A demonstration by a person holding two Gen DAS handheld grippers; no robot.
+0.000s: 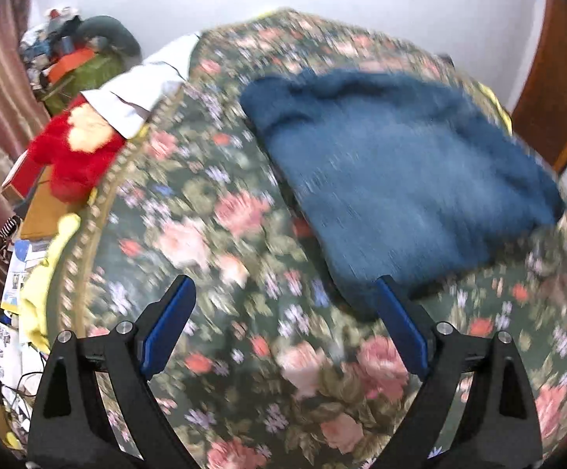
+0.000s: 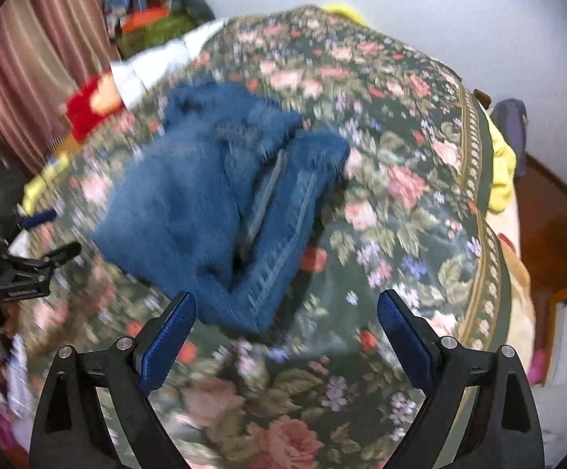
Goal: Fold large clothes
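Left wrist: 1 folded jeans (image 1: 393, 179), 2 claws spread w/ nothing.

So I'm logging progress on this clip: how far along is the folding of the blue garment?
Looks largely done: the blue garment lies on the floral bedspread as a compact folded bundle, layers stacked. Nothing is in hand; the left gripper and right gripper are both open and empty. Left, perhaps: tidying edges, though motion blur hides detail.
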